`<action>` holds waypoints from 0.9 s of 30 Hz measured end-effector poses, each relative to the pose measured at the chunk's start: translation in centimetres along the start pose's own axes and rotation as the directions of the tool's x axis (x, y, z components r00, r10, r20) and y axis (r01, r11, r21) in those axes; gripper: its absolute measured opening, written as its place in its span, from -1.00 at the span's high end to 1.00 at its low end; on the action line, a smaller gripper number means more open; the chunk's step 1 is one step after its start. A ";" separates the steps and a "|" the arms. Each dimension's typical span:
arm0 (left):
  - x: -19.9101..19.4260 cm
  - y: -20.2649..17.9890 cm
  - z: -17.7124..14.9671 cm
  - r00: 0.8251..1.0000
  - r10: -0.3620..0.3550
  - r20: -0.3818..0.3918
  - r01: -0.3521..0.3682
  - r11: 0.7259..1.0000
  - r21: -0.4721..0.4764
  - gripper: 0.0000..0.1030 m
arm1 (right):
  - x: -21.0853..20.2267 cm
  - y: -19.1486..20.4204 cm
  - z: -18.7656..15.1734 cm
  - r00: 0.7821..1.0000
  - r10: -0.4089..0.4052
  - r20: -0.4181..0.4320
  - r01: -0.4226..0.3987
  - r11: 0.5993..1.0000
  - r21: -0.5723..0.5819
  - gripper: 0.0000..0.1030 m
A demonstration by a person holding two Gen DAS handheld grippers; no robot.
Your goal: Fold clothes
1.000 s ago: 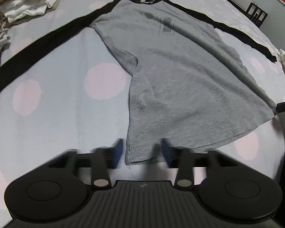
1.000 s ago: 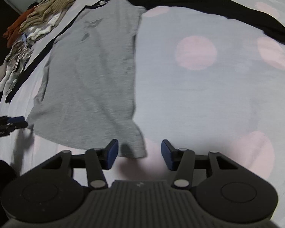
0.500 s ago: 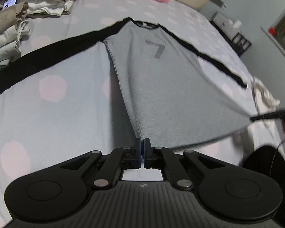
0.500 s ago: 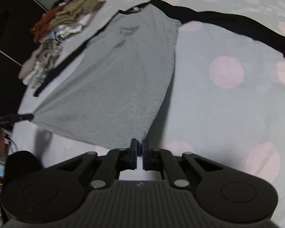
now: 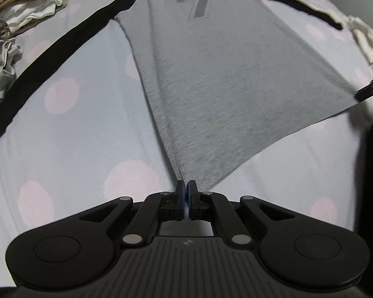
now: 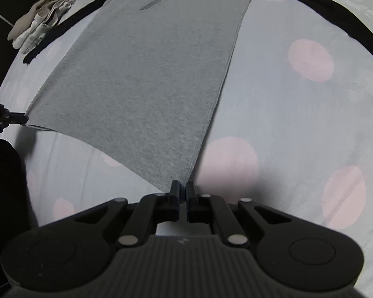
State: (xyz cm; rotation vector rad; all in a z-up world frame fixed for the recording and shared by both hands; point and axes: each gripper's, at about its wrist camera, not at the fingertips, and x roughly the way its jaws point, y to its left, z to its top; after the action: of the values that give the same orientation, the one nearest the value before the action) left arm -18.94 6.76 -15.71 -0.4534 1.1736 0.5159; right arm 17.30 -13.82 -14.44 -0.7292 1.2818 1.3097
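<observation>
A grey shirt [image 5: 223, 74] with long black sleeves [image 5: 62, 42] and a dark "7" print lies spread on the bed. My left gripper [image 5: 186, 186] is shut on the shirt's near hem corner, lifting it off the sheet. In the right wrist view the same grey shirt [image 6: 141, 82] stretches away from my right gripper [image 6: 182, 186], which is shut on the opposite hem corner. The hem hangs taut between both corners. Each gripper shows at the other view's edge: the right gripper [image 5: 371, 88] and the left gripper [image 6: 5, 120].
The bed sheet [image 5: 74, 136] is pale blue with pink dots. Piles of other clothes [image 5: 20, 7] lie at the far left, and a white garment [image 5: 368, 42] at the right. More clothes [image 6: 42, 17] sit at the upper left in the right wrist view.
Both grippers went from open around the hem corners to shut on them. They have since risen, lifting the hem and pulling the shirt taut.
</observation>
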 end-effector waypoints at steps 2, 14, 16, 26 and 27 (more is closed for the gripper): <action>-0.9 0.1 -0.5 1.000 -0.010 0.017 0.010 1.000 -0.008 0.99 | -0.5 0.2 0.0 1.000 0.016 0.014 -0.016 1.000 -0.002 0.90; 0.4 -0.3 -2.1 0.998 0.001 -0.056 0.001 0.999 0.043 0.99 | -1.7 -1.9 -2.1 0.997 0.080 0.023 -0.080 0.997 -0.003 0.91; 2.2 -1.0 -2.0 0.992 0.042 -0.119 -0.031 0.995 0.091 0.98 | -0.3 -1.7 -2.5 0.999 0.031 -0.023 -0.031 0.999 -0.019 0.92; 1.1 1.9 -2.0 0.988 0.135 -0.068 -0.131 0.989 0.065 0.72 | -0.1 -0.7 -2.0 0.999 -0.054 -0.003 0.054 0.996 -0.066 0.87; 0.4 3.3 -1.9 0.986 0.161 -0.034 -0.160 0.987 0.023 0.68 | -0.5 -0.8 -2.0 0.998 -0.053 0.018 0.054 0.997 -0.055 0.87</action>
State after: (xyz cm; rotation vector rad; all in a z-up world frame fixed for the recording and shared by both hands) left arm -22.24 8.33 -16.92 -0.3539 1.2554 0.6366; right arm 17.62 -15.96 -14.64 -0.7849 1.2085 1.3098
